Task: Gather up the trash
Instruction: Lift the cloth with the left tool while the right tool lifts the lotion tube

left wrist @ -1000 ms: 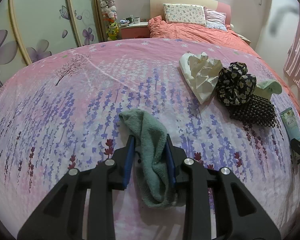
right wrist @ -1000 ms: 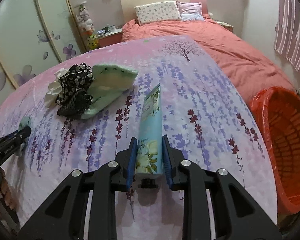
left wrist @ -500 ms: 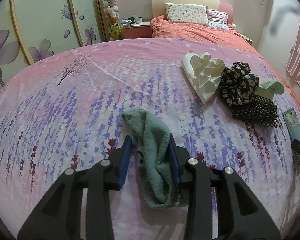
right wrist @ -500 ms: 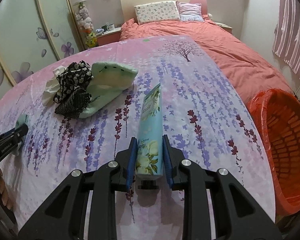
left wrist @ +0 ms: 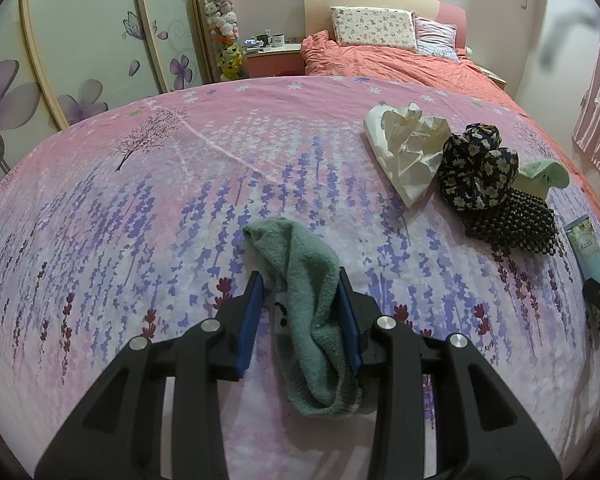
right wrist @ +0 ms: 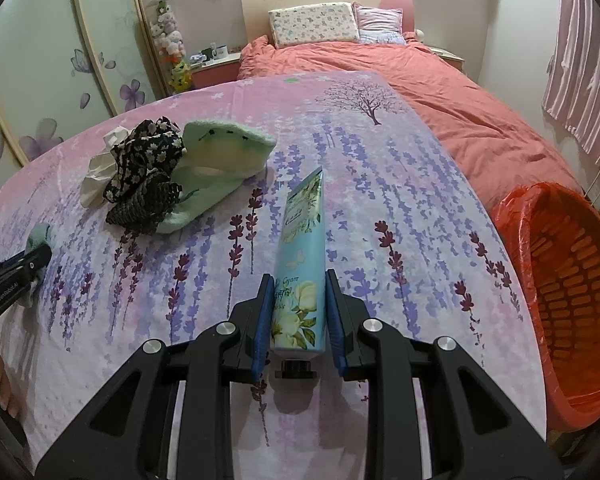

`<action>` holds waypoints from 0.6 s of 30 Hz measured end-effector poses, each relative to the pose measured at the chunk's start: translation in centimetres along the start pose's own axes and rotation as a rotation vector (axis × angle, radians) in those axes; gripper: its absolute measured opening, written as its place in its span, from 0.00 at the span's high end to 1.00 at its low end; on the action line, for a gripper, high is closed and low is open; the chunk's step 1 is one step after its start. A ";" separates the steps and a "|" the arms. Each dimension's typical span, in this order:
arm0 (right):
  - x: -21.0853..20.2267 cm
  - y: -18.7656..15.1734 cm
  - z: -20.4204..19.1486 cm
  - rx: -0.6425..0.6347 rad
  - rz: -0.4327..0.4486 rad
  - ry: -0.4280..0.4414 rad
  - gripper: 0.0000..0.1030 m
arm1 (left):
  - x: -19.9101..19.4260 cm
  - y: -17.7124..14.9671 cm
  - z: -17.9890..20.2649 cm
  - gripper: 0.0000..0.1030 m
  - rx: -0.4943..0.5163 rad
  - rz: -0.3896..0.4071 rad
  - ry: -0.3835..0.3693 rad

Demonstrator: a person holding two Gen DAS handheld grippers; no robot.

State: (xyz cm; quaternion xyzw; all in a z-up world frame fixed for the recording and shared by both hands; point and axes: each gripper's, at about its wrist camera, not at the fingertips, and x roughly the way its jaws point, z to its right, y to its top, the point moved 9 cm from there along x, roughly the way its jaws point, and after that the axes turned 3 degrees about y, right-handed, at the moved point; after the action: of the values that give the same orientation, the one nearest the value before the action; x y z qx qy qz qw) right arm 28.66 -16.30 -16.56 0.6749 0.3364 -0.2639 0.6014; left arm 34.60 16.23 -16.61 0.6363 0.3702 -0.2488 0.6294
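Note:
A grey-green sock (left wrist: 300,248) lies on the lavender-print sheet between the jaws of my left gripper (left wrist: 299,274). The right pad touches it and a gap shows at the left pad, so the gripper is open. In the right wrist view my right gripper (right wrist: 298,276) is shut on a light blue cream tube (right wrist: 302,220), cap end towards me. The tube (left wrist: 586,248) also shows at the right edge of the left wrist view. Further trash lies in a pile: crumpled white tissue (left wrist: 408,148), black floral cloth (left wrist: 476,164), a dark beaded mat (left wrist: 512,216) and a pale green slipper (right wrist: 220,148).
An orange basket (right wrist: 560,280) lined with an orange bag stands off the bed's right side. The left gripper (right wrist: 20,272) and a hand show at the left edge of the right wrist view. A coral duvet (right wrist: 440,92), pillows and a wardrobe lie beyond.
The left gripper's jaws have spread a little, and the left pad has come off the sock. The right gripper and the tube have stayed as they were.

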 end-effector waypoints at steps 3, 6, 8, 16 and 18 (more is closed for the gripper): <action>0.0 0.0 0.0 -0.001 0.000 -0.001 0.75 | 0.0 -0.1 -0.1 0.64 -0.006 0.000 -0.008; 0.0 0.0 0.0 -0.002 0.000 -0.002 0.75 | 0.0 -0.1 -0.3 0.64 -0.008 0.000 -0.011; 0.0 0.0 0.0 -0.002 0.000 -0.002 0.75 | 0.0 -0.1 -0.2 0.64 -0.007 0.000 -0.010; 0.0 0.0 0.0 -0.003 -0.001 -0.004 0.75 | -0.1 -0.2 -0.3 0.64 -0.017 0.001 -0.029; 0.0 0.0 0.0 -0.003 -0.001 -0.004 0.75 | -0.1 -0.2 -0.3 0.60 -0.019 0.002 -0.052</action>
State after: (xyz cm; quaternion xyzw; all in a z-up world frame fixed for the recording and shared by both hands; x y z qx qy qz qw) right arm 28.64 -16.33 -16.54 0.6732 0.3359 -0.2649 0.6032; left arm 34.30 16.48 -16.63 0.6240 0.3555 -0.2610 0.6450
